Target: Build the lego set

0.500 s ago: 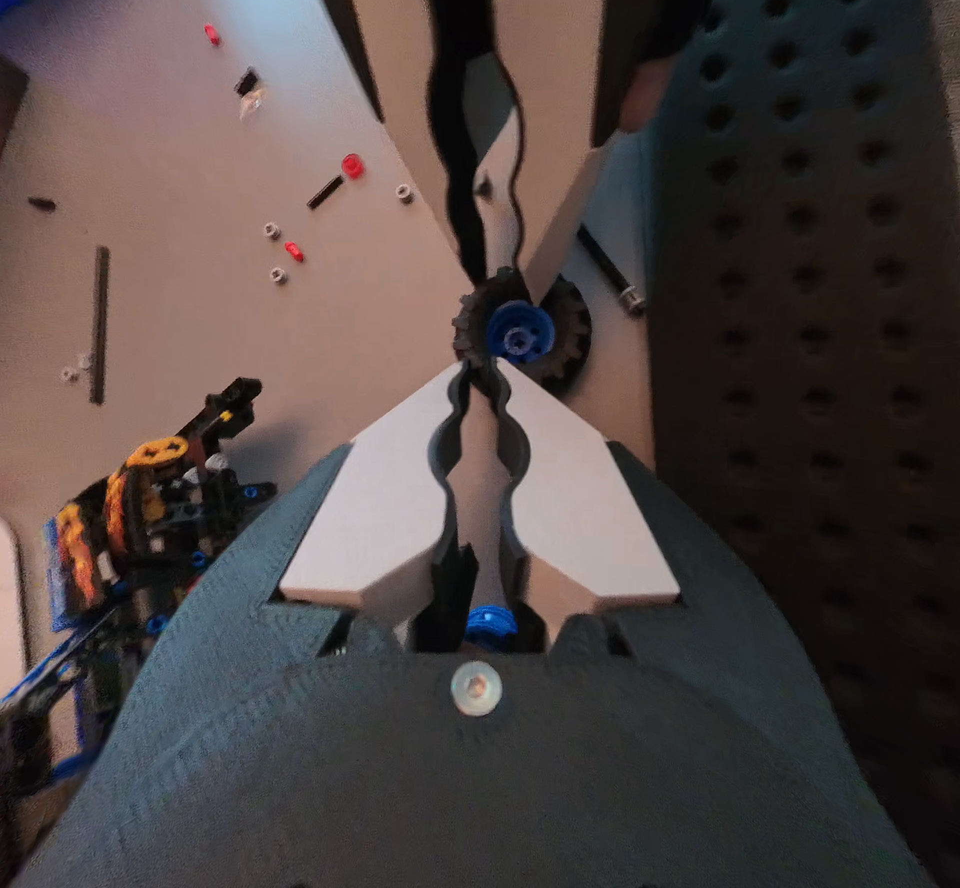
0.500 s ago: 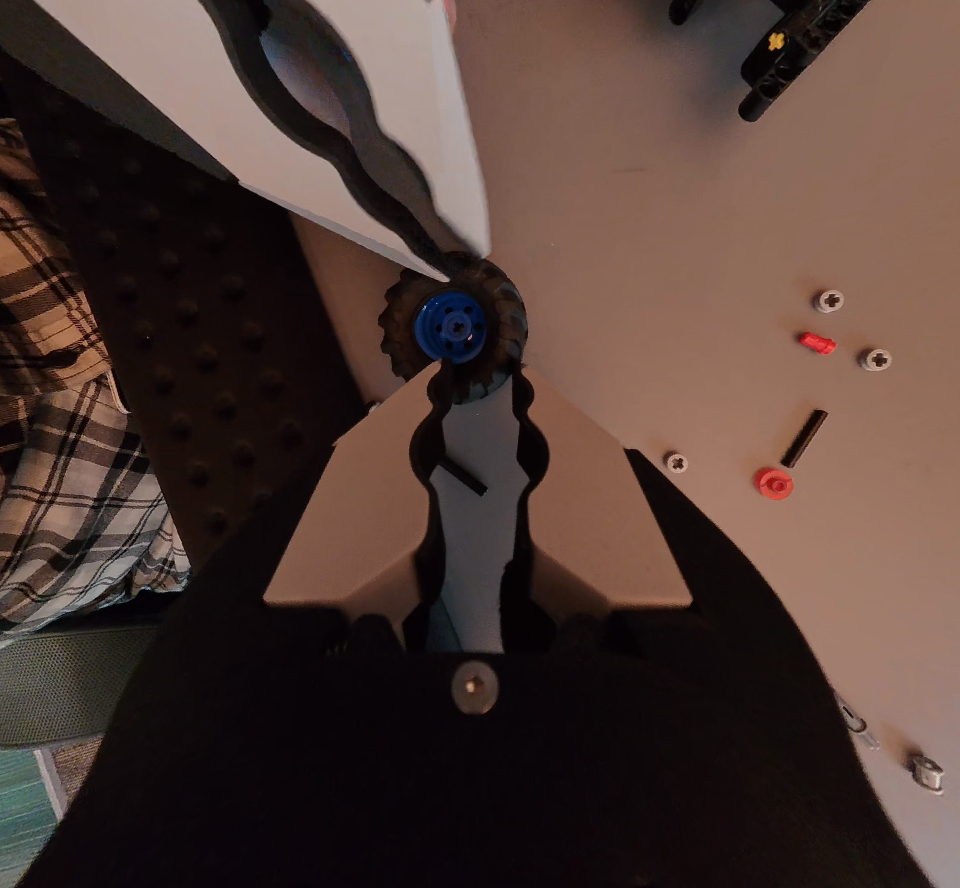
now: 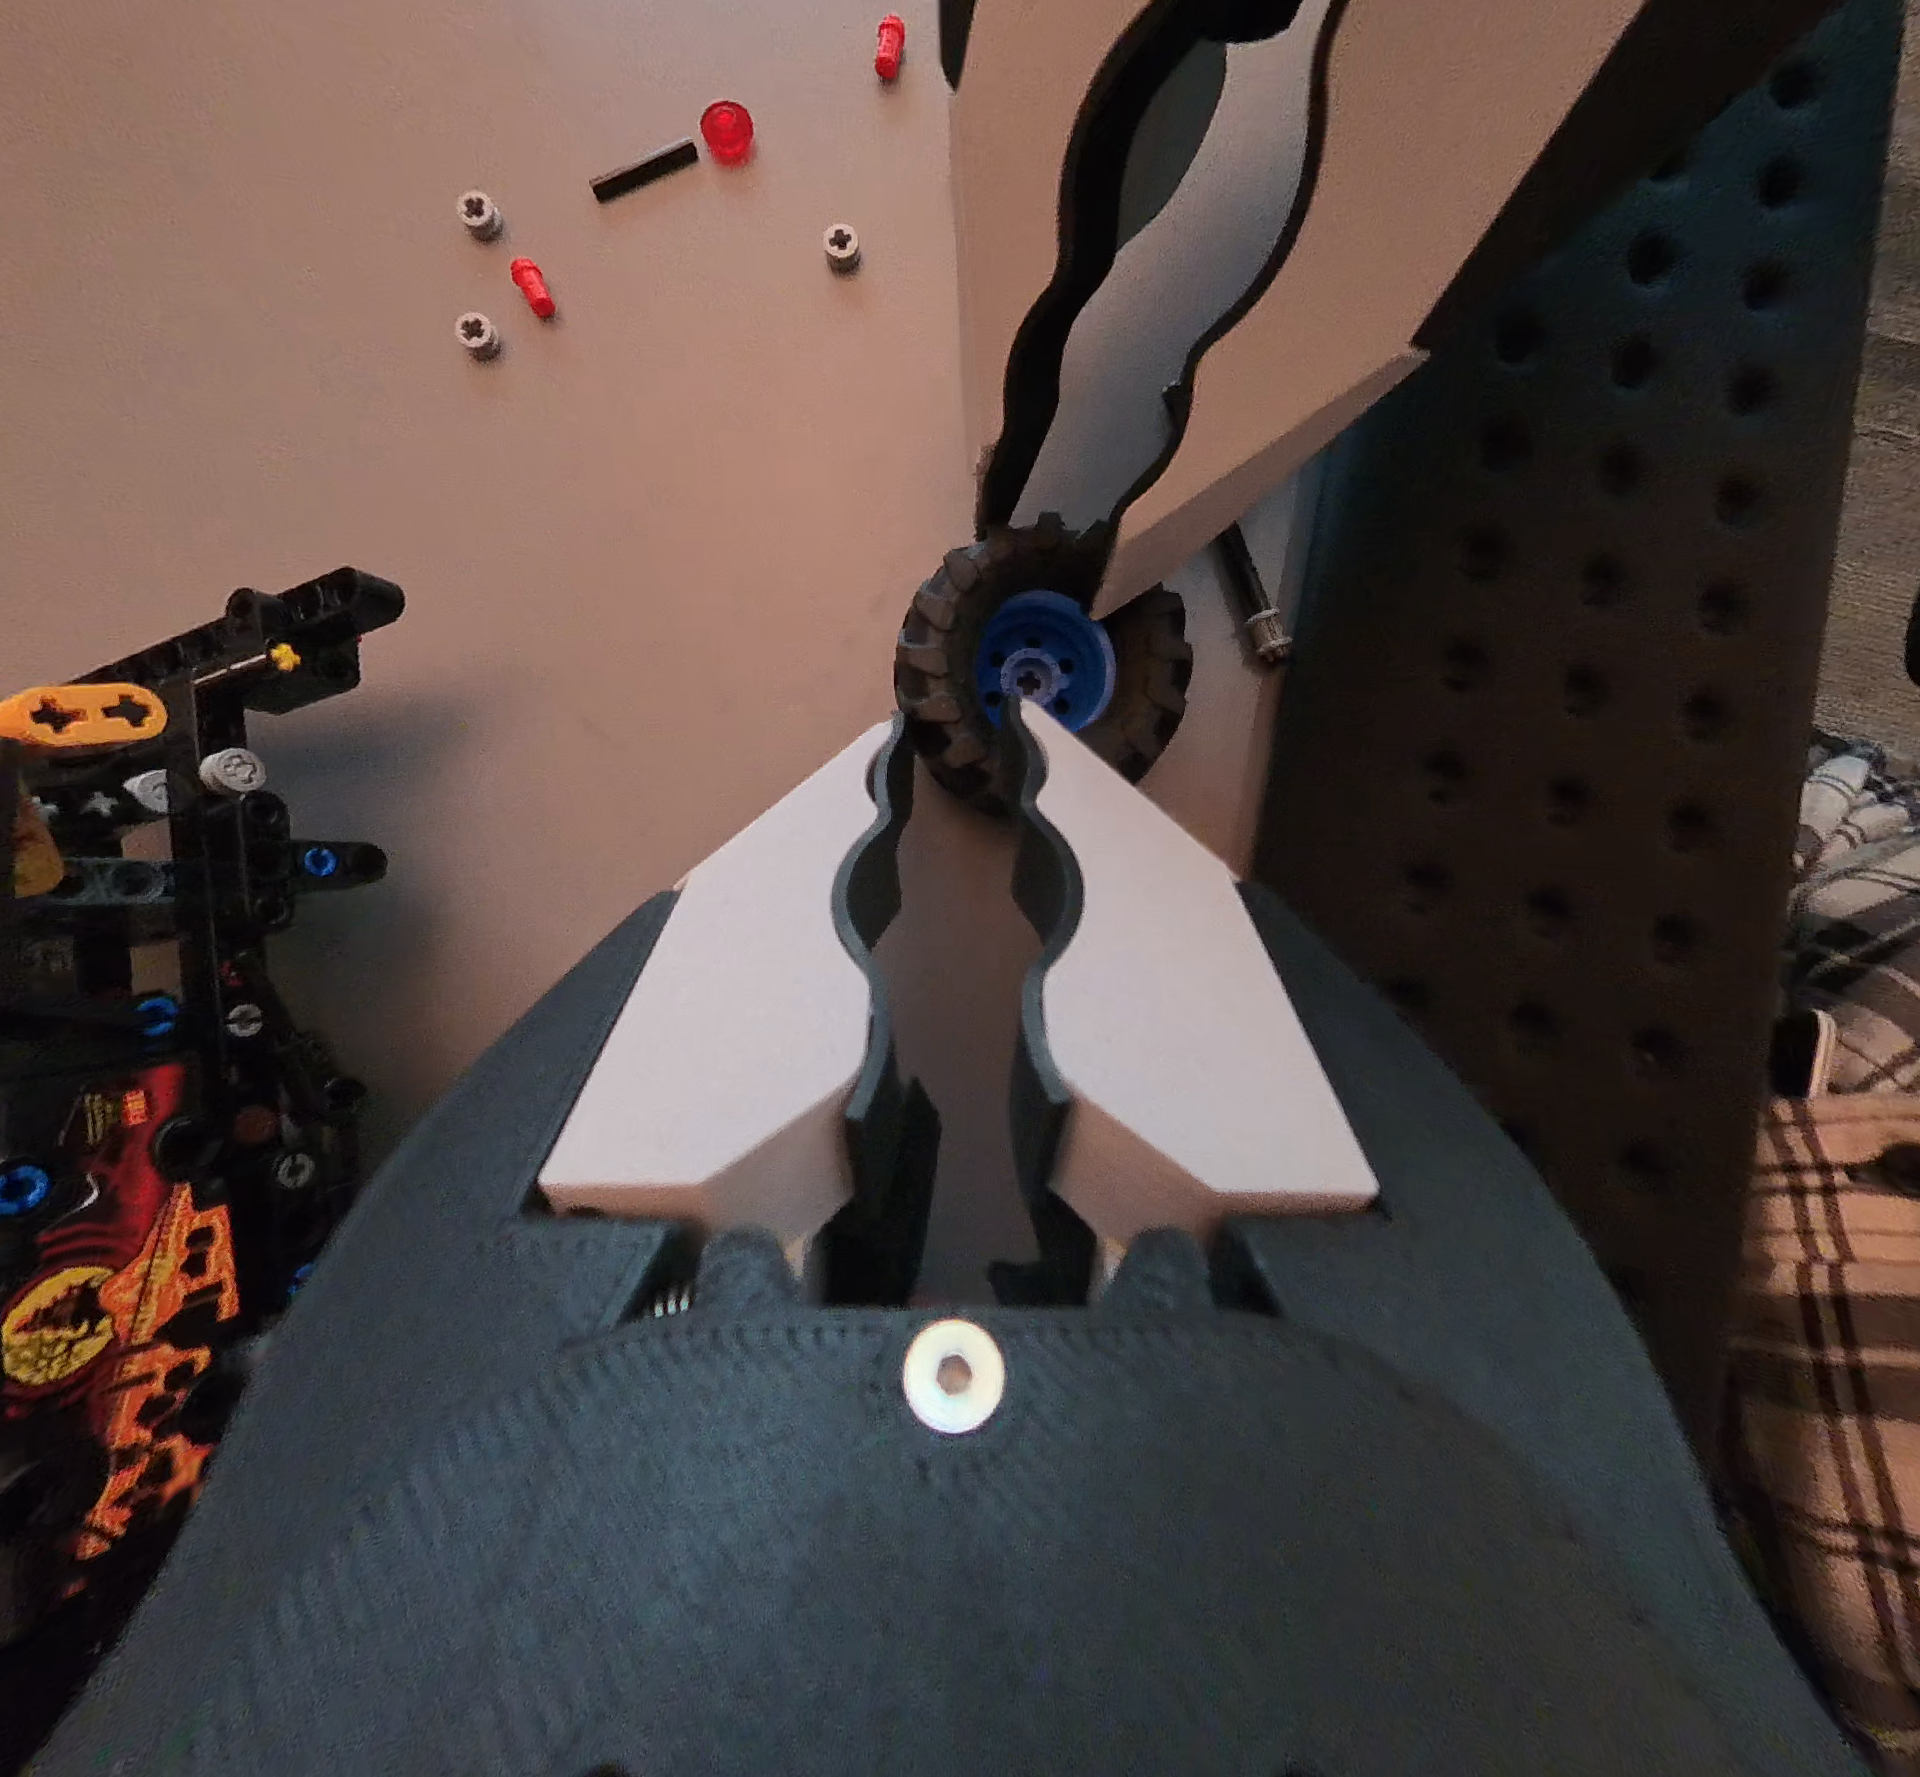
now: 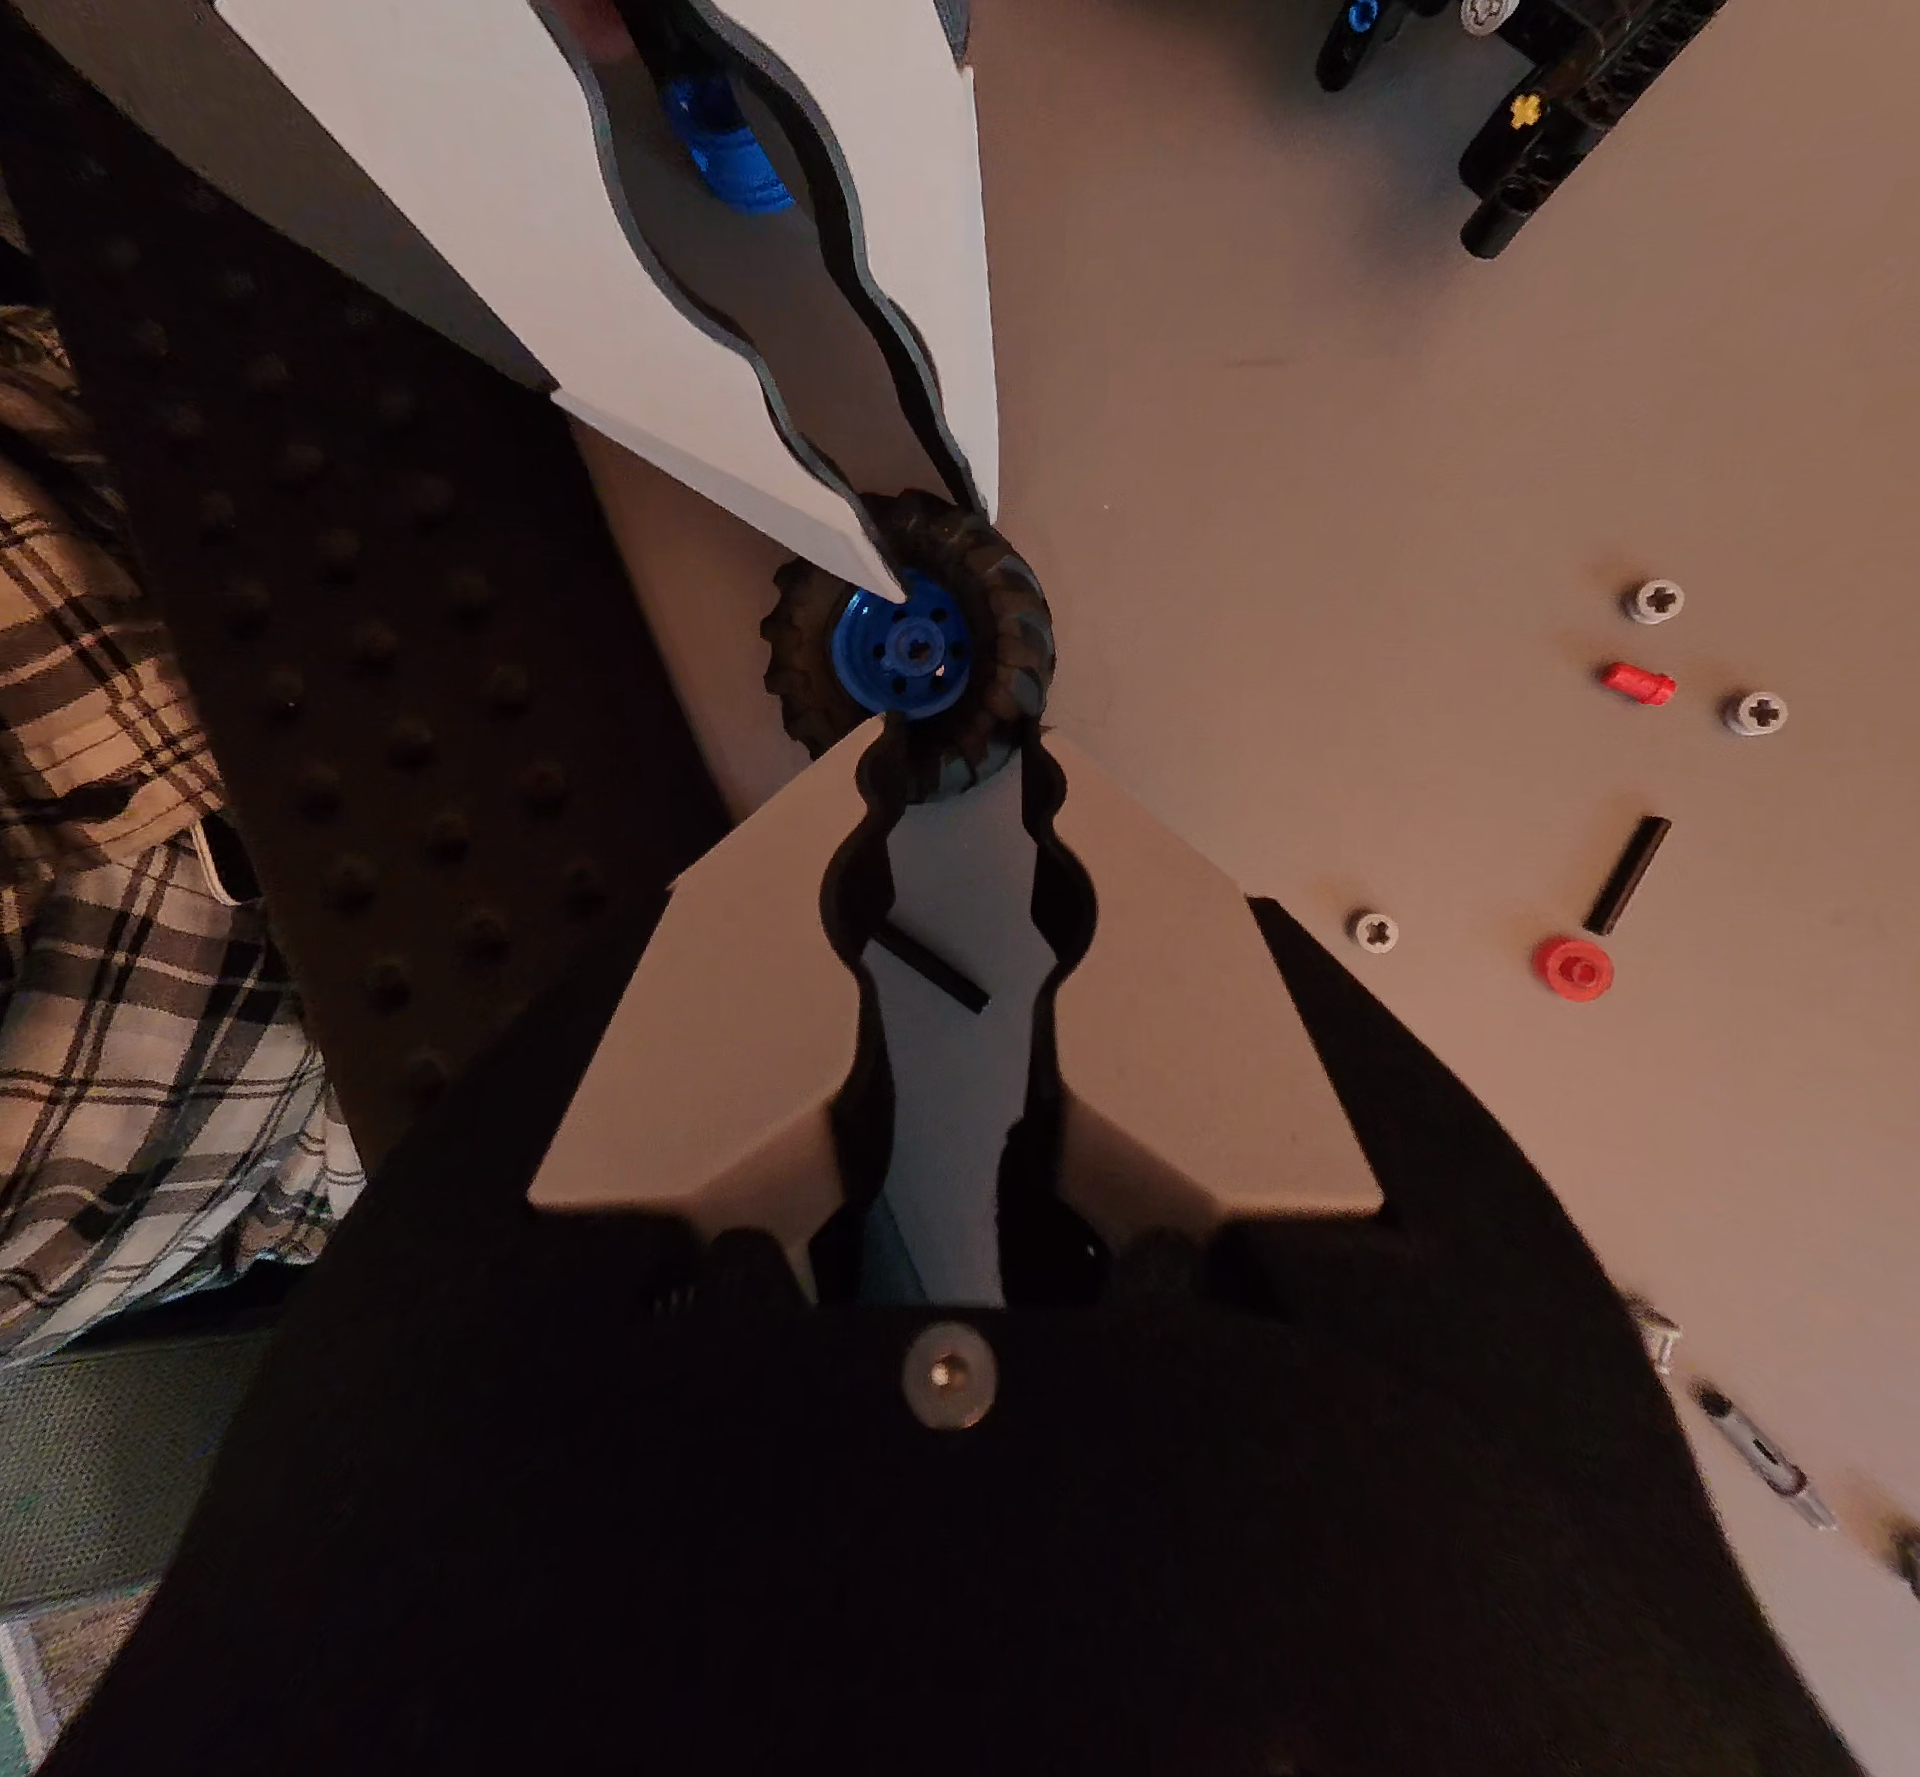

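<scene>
I have both grippers on one small wheel point(image 3: 1039, 678), a black knobby tyre on a blue hub, held just above the bench point(image 3: 416, 480) near its edge. My left gripper point(image 3: 961, 740) is clamped on the tyre from below in its own view, and my right gripper point(image 4: 956, 740) pinches the same wheel point(image 4: 909, 657) from the opposite side, so their tips meet on it nose to nose.

I won't repeat any writing. The only printed thing I see is a red and orange sticker panel point(image 3: 114, 1291) on the half-built black model point(image 3: 187, 844) at the left of the left view; the model's beam end point(image 4: 1621, 34) shows top right in the right view.

The bench is plain, matt, pale beige in dim warm light. Loose parts lie well apart from the wheel: a red round stud point(image 4: 1574, 969) just beside a short black axle point(image 4: 1626, 875), a red pin point(image 4: 1636, 683) between two grey bushes point(image 4: 1704, 657), and a third grey bush point(image 4: 1374, 932).

Past the bench edge stands a dark perforated panel point(image 3: 1610, 584), with plaid cloth point(image 4: 125, 896) beyond it. Bare bench lies between the wheel and the model
</scene>
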### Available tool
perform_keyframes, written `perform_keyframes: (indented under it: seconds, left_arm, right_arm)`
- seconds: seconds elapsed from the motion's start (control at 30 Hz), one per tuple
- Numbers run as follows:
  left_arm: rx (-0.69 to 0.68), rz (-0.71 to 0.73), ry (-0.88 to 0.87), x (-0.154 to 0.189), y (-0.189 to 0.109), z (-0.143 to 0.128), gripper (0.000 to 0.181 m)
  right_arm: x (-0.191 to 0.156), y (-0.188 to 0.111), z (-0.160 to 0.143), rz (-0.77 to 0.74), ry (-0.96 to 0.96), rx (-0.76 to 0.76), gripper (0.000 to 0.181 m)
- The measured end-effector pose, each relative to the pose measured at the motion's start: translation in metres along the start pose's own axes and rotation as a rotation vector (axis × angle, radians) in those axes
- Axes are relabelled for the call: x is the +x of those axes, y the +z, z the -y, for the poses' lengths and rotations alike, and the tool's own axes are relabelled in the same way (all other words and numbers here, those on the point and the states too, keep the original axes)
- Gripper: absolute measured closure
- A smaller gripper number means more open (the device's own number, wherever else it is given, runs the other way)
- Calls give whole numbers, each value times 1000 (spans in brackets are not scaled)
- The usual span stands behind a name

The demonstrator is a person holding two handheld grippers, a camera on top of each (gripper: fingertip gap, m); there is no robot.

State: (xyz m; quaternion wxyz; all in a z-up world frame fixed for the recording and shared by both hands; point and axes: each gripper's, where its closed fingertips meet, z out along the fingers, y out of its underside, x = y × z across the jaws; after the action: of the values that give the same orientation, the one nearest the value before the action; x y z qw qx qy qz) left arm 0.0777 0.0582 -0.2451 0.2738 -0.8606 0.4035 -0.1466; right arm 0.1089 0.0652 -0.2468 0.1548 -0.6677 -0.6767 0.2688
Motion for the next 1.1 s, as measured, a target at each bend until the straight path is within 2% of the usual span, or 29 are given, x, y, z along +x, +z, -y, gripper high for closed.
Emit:
perform_keyframes:
  seconds: [0.17, 0.3, 0.53, 0.73, 0.93, 1.1]
  left_arm:
    - [77, -192, -144, -1, -2, -2, 164]
    - [107, -213, -171, -2, -3, -3, 165]
    - [125, -141, -217, -4, -4, -5, 165]
    - [158, -140, -286, -9, -3, -8, 166]
    - [134, -92, -243, -8, -2, -4, 167]
    - [155, -80, -300, -10, 0, -2, 168]
  right_arm:
    - [1, 1, 1, 28, 13, 37, 162]
    - [1, 2, 2, 34, 11, 50, 162]
    - [1, 3, 8, -14, -1, 61, 162]
    - [4, -2, 26, 37, 153, 275, 162]
    - [12, 1, 19, -13, 185, 242, 170]
    - [15, 4, 19, -31, 203, 231, 171]
